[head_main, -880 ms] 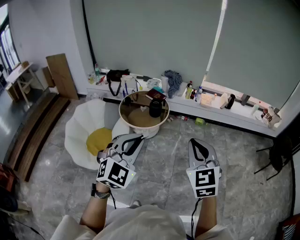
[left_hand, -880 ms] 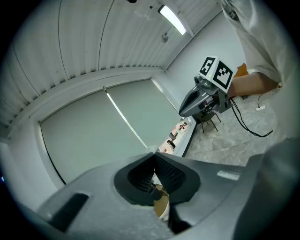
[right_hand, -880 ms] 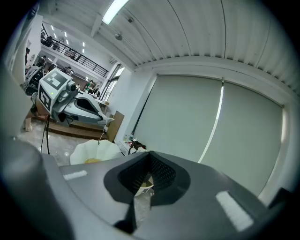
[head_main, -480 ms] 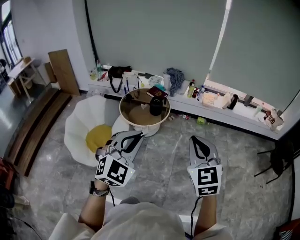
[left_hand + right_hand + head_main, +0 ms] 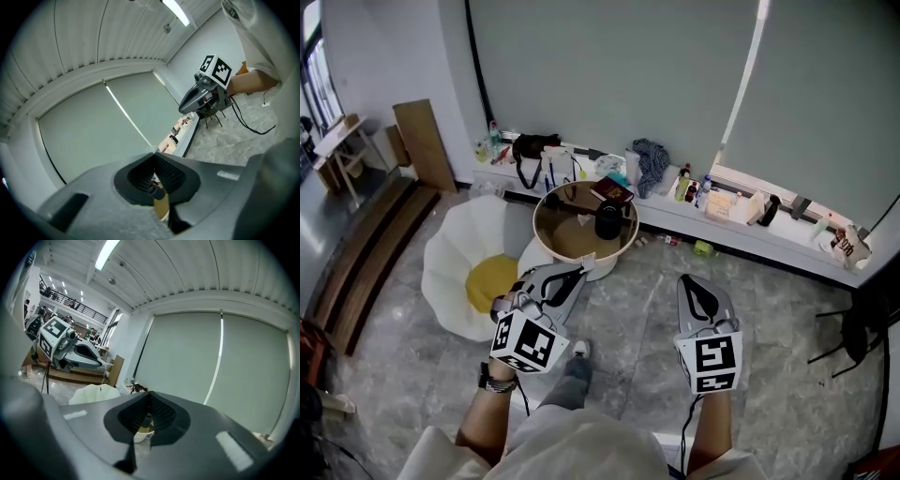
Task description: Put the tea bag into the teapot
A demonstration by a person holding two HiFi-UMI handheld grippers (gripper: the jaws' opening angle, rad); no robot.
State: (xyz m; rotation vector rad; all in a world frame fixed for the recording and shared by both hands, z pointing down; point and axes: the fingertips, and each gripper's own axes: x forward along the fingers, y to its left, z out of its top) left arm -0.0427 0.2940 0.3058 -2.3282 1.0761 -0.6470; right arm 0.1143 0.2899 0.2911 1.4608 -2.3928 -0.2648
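A shoe (image 5: pixel 578 349) had come forward since the earlier views, so the approach was judged underway. The left claw (image 5: pixel 578 272) and right claw (image 5: pixel 687 280) remained clenched and empty. The black teapot (image 5: pixel 607 220) stood on the far round surface (image 5: pixel 567 239), well apart from both. The tea bag was not discernible.

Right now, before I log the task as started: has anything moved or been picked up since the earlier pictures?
The person's shoe has swung forward, a step toward the round table. Nothing was taken hold of or let go. The left gripper and right gripper stay shut and empty, and the black teapot stays on the table.
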